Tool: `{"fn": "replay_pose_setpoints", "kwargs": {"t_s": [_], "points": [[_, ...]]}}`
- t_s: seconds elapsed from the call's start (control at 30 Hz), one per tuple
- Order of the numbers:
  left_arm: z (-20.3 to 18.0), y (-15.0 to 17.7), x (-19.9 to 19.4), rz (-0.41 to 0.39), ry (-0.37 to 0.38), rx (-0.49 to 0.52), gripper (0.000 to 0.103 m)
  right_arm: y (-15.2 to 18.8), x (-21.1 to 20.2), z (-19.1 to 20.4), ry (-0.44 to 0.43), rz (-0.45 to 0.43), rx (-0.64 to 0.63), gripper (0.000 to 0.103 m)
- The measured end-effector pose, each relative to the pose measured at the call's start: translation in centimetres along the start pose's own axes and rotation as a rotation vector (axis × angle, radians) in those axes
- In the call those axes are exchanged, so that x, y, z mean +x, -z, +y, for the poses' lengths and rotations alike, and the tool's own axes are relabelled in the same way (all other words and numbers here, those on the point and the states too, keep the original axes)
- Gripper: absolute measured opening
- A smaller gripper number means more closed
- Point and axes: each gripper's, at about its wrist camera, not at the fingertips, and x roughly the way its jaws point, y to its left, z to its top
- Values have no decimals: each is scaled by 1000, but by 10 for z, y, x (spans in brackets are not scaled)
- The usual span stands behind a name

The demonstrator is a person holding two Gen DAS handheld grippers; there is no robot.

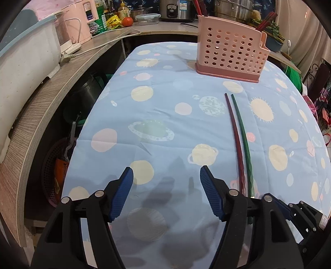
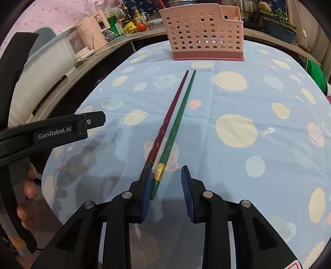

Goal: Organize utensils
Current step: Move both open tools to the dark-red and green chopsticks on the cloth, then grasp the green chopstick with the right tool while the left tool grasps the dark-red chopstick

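Note:
A red chopstick and a green chopstick lie side by side on the blue planet-print tablecloth, tips toward a pink perforated utensil holder at the far end. My right gripper is open, its jaws low around the chopsticks' near ends; the green one's gold band lies between them and the red one's end is behind the left finger. My left gripper is open and empty over the cloth, left of the red chopstick, the green chopstick and below the holder.
A wooden counter curves along the left with a white appliance and a pink kettle. Pots, jars, a tomato and a rice cooker crowd the back. The left gripper's body shows at left in the right wrist view.

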Motion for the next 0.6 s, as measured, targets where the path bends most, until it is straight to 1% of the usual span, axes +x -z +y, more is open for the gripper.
{"fn": "replay_pose_setpoints", "kwargs": {"t_s": [0.1, 0.2, 0.27, 0.37, 0.4, 0.47, 0.6], "points": [[-2, 1, 1, 1, 2, 8, 69, 0, 2, 3, 16, -11, -25, 29], [-4, 2, 2, 3, 3, 14, 71, 1, 2, 4, 49, -19, -50, 22], [-6, 4, 3, 6, 8, 17, 72, 1, 1, 3, 54, -23, -48, 22], [-8, 6, 5, 11, 11, 25, 72, 2, 1, -2, 69, -26, -39, 12], [-10, 7, 5, 14, 14, 28, 72, 2, 1, -5, 77, -27, -32, 7], [-12, 9, 6, 18, 17, 35, 72, 3, 0, -11, 73, -30, -15, 6], [-21, 13, 5, 22, 32, 57, 72, 4, -5, -20, 99, -35, 17, 7]]}}
